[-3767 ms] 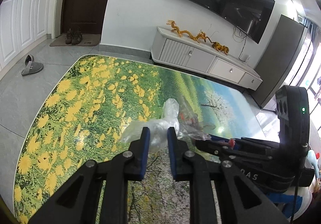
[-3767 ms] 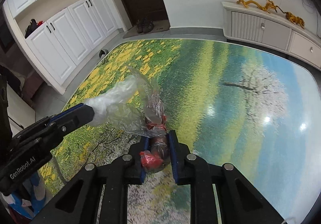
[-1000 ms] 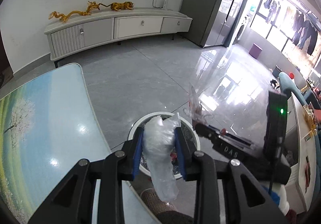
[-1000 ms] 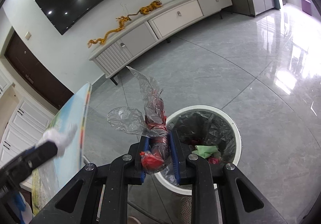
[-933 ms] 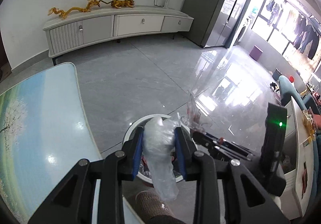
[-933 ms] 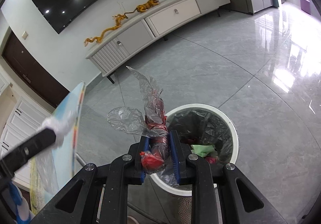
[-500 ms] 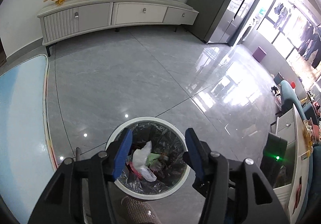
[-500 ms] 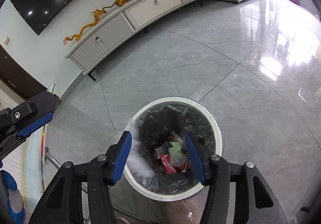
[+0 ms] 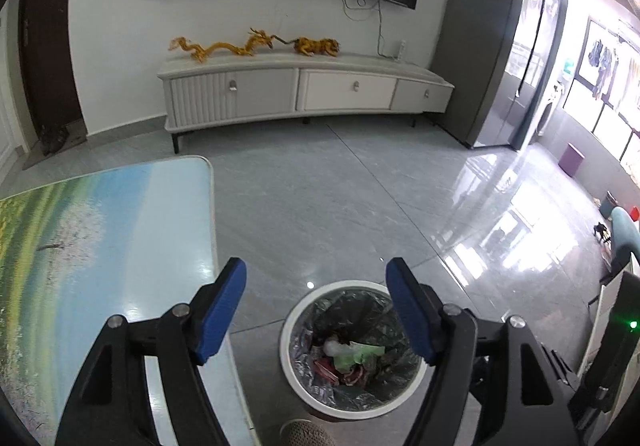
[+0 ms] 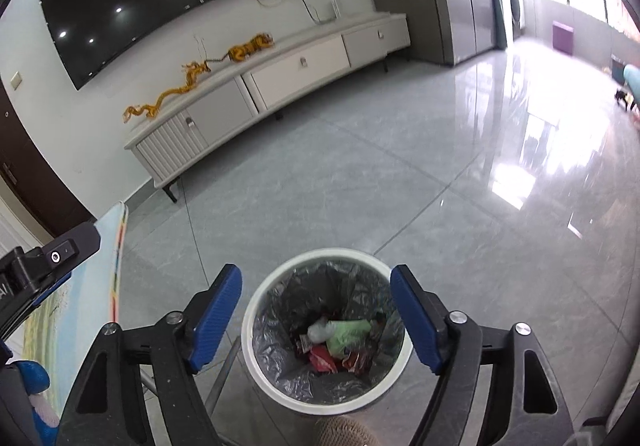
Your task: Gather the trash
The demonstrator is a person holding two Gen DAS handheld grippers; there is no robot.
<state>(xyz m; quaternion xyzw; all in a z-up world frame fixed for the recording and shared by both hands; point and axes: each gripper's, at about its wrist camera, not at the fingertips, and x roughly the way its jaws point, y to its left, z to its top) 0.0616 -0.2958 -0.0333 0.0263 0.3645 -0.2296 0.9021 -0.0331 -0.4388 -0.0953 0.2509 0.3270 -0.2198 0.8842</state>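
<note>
1. The left gripper hangs with its blue-padded jaws spread wide and nothing between them.
2. The right gripper is likewise spread wide and empty; its blue pads frame the view below.
3. The trash bin, white-rimmed with a dark liner, stands on the grey tiled floor, directly beneath and between the right gripper's jaws. In the left wrist view the trash bin sits below the gripper, closer to its right finger.
4. The trash lies inside the bin: a pale green piece, a whitish plastic wad and red wrappers, seen also under the left gripper.
5. The table, printed with a landscape, lies left of and under the left gripper's left finger.
6. Ahead of both grippers a white TV cabinet stands against the wall, with golden dragon figures on top.
</note>
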